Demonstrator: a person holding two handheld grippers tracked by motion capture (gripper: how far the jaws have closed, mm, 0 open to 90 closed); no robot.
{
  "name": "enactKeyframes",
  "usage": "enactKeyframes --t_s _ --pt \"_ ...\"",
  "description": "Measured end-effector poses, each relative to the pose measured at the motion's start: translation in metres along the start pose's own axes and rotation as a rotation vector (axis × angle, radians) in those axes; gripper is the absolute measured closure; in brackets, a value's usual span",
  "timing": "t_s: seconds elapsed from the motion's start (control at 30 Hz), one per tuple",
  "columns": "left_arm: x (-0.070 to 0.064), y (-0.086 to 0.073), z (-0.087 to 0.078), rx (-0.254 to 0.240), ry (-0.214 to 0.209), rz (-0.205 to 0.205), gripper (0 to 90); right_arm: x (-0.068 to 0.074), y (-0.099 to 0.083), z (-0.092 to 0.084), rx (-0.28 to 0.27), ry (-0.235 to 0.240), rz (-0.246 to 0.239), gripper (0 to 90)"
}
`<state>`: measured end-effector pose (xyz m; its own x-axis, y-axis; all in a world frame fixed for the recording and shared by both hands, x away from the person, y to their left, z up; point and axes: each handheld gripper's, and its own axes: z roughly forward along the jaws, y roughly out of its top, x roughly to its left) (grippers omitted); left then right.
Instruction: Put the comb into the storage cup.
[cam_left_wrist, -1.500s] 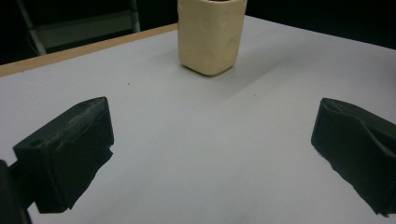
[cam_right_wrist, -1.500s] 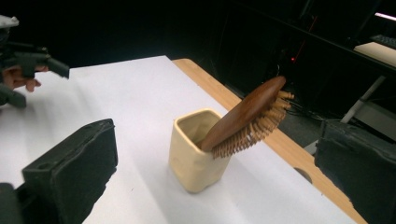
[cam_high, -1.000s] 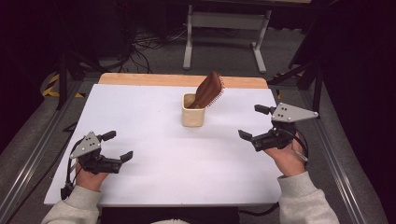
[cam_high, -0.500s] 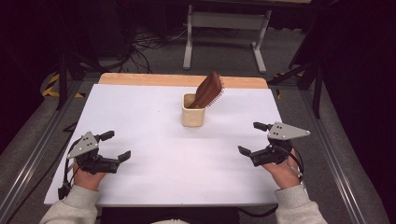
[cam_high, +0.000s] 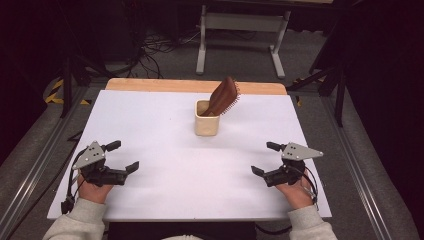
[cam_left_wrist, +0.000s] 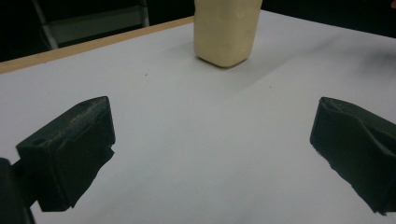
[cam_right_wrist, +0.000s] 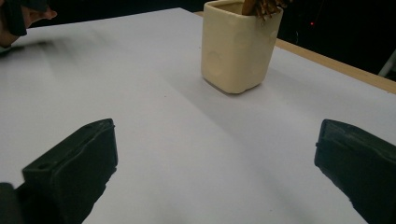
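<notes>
- currently a cream cup (cam_high: 207, 119) is standing upright on the white table (cam_high: 165, 125), sitting just above the middle of the high view frame, a little right of centre
- a brown hairbrush (cam_high: 223, 97) is sticking out of the cup, leaning toward the upper right, bristles facing right
- left gripper (cam_high: 123, 156) is hovering at the lower left of the high view, jaws spread wide and holding nothing, a hand (cam_high: 92, 190) gripping it from below
- right gripper (cam_high: 265, 158) is sitting at the lower right of the high view, jaws also spread wide and empty, a hand (cam_high: 295, 192) behind it
- both grippers are staying well apart from the cup and from each other
- in the left gripper view the two black jaws are showing at the lower left and right edges with bare table between them, the cup (cam_left_wrist: 227, 30) at the top centre, its top cut off
- in the right gripper view the jaws are spread the same way, the cup (cam_right_wrist: 239, 44) at the upper centre with brush bristles (cam_right_wrist: 262, 6) poking over its rim
- the other hand (cam_right_wrist: 21, 18) is showing blurred at the upper left corner of the right gripper view
- a wooden strip (cam_high: 192, 86) is running along the far edge of the table
</notes>
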<state>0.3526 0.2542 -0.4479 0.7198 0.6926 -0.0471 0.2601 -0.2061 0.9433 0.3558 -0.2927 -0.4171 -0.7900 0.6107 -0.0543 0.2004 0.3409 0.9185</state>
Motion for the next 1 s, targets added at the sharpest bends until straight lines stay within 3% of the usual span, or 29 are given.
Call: enactKeyframes --t_s 0.2,0.47,0.57,0.7,1.0 --pt "0.002 -0.004 0.000 -0.013 0.002 -0.024 1.0 0.004 -0.016 0.004 -0.012 -0.011 -0.003 0.2" --pt "0.000 -0.004 0.003 -0.006 0.005 -0.008 1.0 0.002 -0.030 0.008 0.026 -0.034 0.045 0.2" --pt "-0.001 -0.004 0.002 -0.006 0.005 -0.004 0.9 0.001 -0.037 0.011 0.064 -0.029 0.057 0.2" --pt "-0.001 -0.005 0.002 -0.011 0.001 -0.007 0.7 0.000 -0.037 0.011 0.045 -0.028 0.057 0.2" --pt "0.003 -0.005 0.001 -0.028 -0.007 -0.046 0.5 0.000 -0.038 0.012 0.055 -0.040 0.058 0.2"
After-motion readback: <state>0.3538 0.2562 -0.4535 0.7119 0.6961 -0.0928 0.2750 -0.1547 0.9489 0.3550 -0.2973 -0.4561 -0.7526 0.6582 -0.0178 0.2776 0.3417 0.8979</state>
